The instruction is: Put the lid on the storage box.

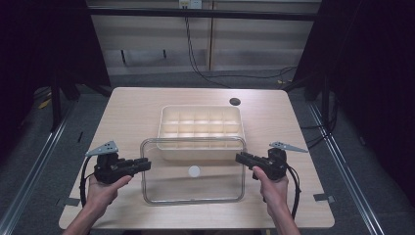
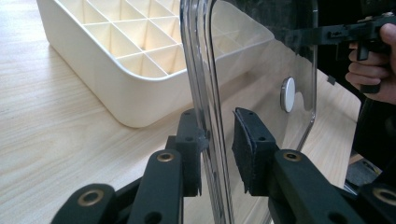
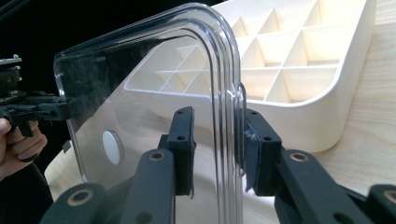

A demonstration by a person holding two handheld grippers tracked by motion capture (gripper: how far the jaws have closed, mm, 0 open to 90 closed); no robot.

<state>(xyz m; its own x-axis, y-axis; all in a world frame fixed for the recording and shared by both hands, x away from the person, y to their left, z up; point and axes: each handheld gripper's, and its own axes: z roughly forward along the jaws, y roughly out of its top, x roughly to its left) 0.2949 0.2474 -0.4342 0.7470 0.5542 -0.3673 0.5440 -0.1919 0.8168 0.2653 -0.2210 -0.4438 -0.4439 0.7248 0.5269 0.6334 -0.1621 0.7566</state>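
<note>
A clear plastic lid (image 1: 193, 188) with a white round knob (image 1: 194, 171) hangs level just above the table, in front of a cream box (image 1: 200, 106) divided into several compartments. My left gripper (image 1: 147, 164) is shut on the lid's left edge and my right gripper (image 1: 240, 157) on its right edge. In the left gripper view the lid (image 2: 261, 60) stands on edge between the pads of the left gripper (image 2: 217, 140), with the box (image 2: 93, 60) behind. In the right gripper view the lid's rim (image 3: 224, 93) sits between the pads of the right gripper (image 3: 217, 140), near the box (image 3: 299, 116).
The wooden table (image 1: 132, 112) has a dark round hole (image 1: 235, 101) behind the box. Metal rails (image 1: 34, 161) run along both sides on the floor. Black cables (image 1: 205, 73) trail at the back, and dark curtains flank the scene.
</note>
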